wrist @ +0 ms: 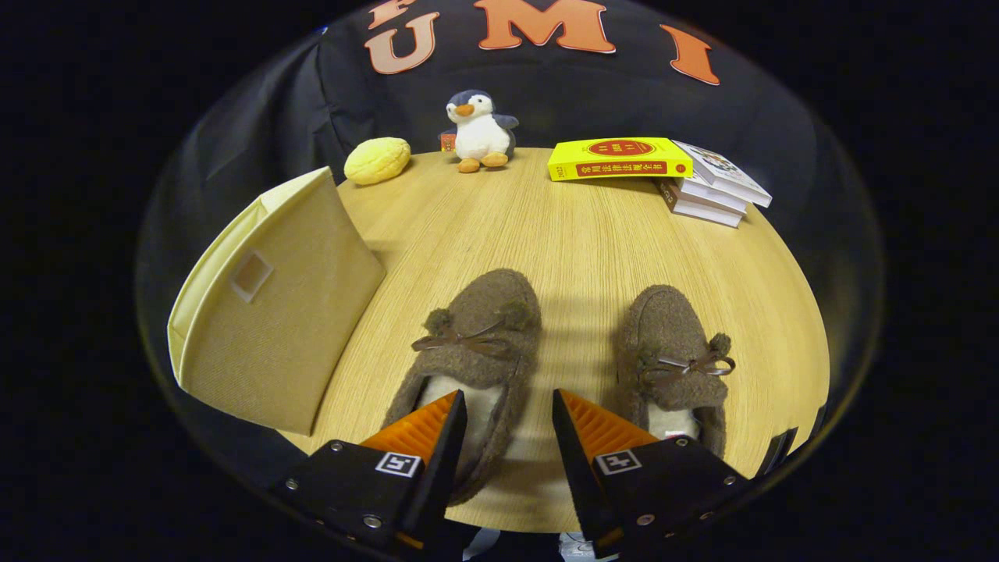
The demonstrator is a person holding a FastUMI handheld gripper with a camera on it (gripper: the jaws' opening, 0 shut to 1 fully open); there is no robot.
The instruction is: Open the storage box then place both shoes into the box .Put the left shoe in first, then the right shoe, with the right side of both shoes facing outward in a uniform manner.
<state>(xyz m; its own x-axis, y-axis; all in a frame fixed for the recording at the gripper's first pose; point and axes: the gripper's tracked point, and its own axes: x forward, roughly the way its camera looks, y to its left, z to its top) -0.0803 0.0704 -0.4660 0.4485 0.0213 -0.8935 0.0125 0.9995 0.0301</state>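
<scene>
The hand-held gripper (506,406) hangs with its fingers spread apart, gripping nothing, above the near edge of the table (577,242). The left shoe (476,343) lies partly under one finger, the right shoe (675,351) just beside the other. The storage box (273,312) stands beside the left shoe, its lid closed.
</scene>
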